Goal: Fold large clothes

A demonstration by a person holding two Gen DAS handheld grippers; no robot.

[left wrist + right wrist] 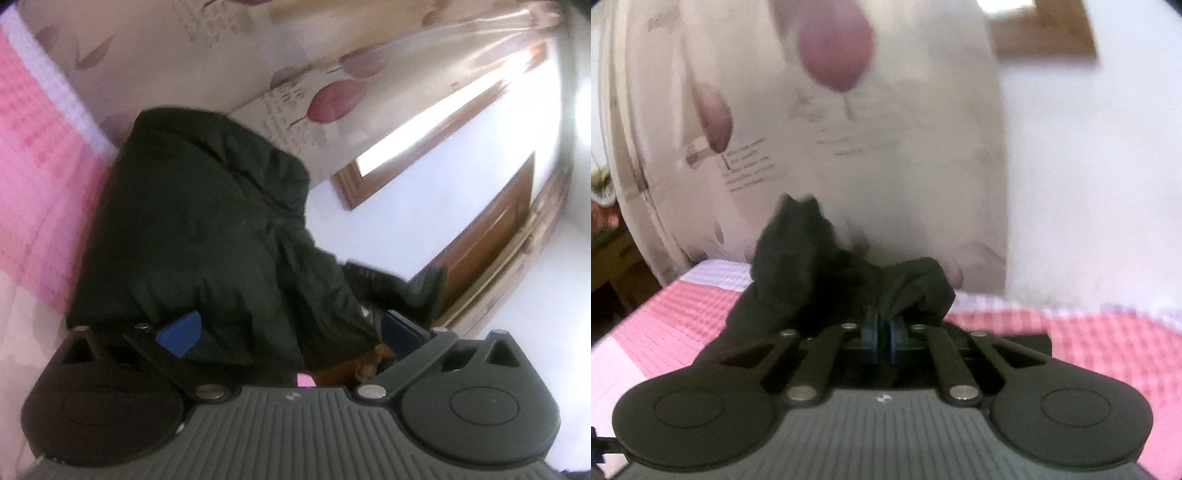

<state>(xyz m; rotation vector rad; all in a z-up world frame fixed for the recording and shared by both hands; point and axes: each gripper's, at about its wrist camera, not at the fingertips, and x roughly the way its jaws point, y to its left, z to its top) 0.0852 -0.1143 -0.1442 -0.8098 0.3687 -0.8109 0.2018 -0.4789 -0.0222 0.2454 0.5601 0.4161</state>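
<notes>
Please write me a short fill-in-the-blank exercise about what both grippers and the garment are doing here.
1. The right gripper is shut on the ____ jacket.
2. The left gripper has its fingers ____.
3. The jacket lies on a ____ and white checked bedcover.
4. The pads on the fingers are ____.

Missing words: black; open; pink; blue

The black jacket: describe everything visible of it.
The black jacket is bulky, matte, puffy-looking fabric, crumpled in a heap on the pink checked bedcover before a leaf-print curtain. The right gripper is shut on a fold of it. The left gripper stands wide open, the jacket between its blue pads.
</notes>
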